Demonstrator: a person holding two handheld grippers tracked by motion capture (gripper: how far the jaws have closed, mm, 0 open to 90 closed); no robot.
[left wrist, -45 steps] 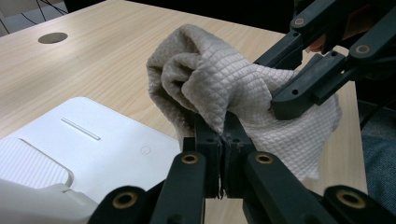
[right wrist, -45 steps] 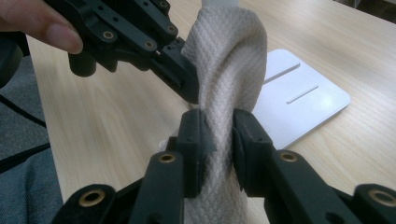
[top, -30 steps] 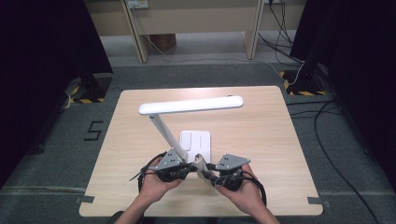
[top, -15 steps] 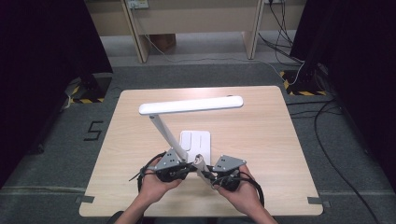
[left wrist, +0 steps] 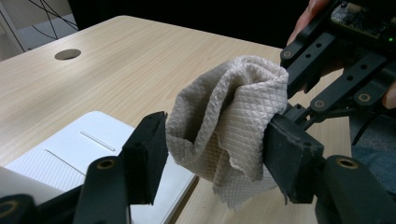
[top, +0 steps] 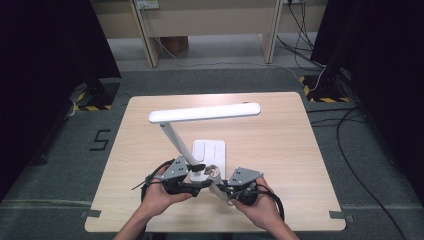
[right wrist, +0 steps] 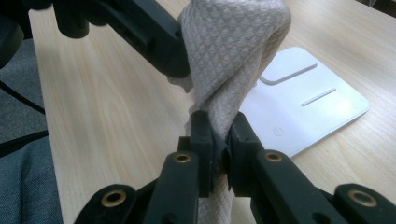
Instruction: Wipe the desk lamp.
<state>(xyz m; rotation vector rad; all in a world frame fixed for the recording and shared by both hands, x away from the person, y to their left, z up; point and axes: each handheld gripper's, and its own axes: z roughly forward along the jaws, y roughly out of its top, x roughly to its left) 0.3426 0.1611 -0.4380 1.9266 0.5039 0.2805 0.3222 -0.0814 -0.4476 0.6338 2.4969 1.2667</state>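
Note:
A beige waffle-textured cloth [left wrist: 229,121] hangs bunched between my two grippers, just in front of the white desk lamp's base [top: 212,150]. My left gripper [left wrist: 217,149] is open: its jaws have just been opening and now stand wide on either side of the cloth [top: 213,172]. My right gripper [right wrist: 219,135] has just been closing and is shut on a twisted part of the cloth [right wrist: 233,51]. In the high view the left gripper [top: 202,179] and right gripper [top: 220,189] meet tip to tip at the table's near edge.
The lamp's long white head [top: 205,112] stretches across the table's middle on a slanted arm [top: 175,137]. The wooden table [top: 280,150] has a cable hole [left wrist: 67,54] at a far corner. Cables trail on the floor at the right.
Both hands stay by the lamp base. The right gripper has edged slightly toward the left one, and the cloth now shows as a pale lump between the tips.

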